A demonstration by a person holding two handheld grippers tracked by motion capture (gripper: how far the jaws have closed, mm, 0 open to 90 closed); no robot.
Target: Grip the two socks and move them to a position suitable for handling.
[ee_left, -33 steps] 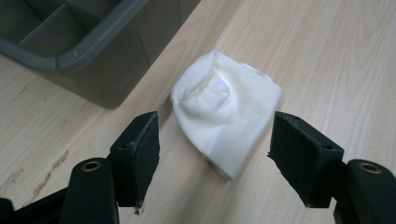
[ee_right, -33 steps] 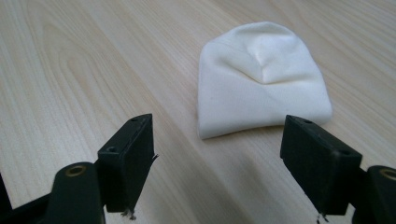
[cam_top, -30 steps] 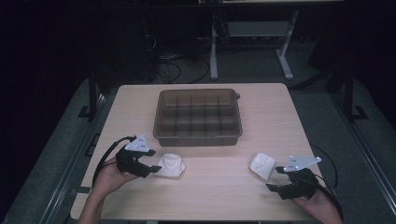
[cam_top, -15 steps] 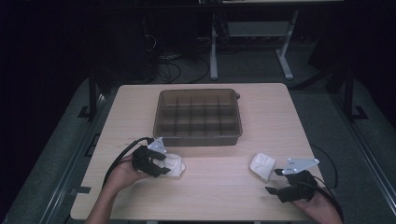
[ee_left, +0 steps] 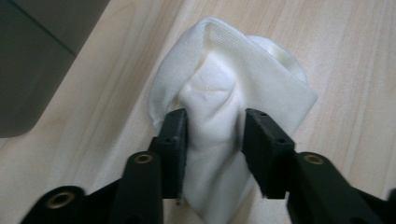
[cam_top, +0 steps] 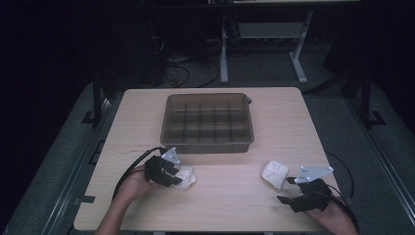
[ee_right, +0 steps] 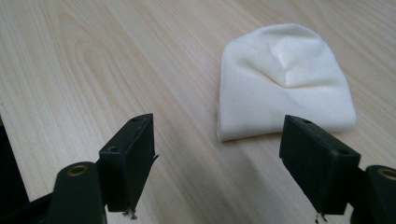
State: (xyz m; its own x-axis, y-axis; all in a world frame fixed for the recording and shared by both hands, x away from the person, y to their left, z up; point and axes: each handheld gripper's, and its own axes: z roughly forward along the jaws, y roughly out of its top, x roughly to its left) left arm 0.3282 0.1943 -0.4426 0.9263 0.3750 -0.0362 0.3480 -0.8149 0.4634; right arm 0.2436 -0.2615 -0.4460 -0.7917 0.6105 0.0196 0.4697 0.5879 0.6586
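Note:
A folded white sock (cam_top: 187,177) lies on the wooden table at the front left. My left gripper (cam_top: 177,174) is down on it. In the left gripper view its jaws have just been closing and now pinch the left sock (ee_left: 219,84) from both sides, with the fabric bunched between the left gripper (ee_left: 212,122) pads. A second folded white sock (cam_top: 274,174) lies at the front right. My right gripper (cam_top: 288,190) rests just short of it, open. In the right gripper view this second sock (ee_right: 285,79) lies beyond the right gripper (ee_right: 218,136), whose wide-apart jaws hold nothing.
A brown plastic tray (cam_top: 208,97) divided into several compartments stands at the table's middle back; its corner (ee_left: 32,56) shows beside the left sock. Bare wood (cam_top: 230,191) lies between the two socks. Table legs and cables stand on the dark floor behind.
My left gripper has moved right and down onto the left sock, and its jaws have narrowed around it. The right gripper and its sock have stayed put.

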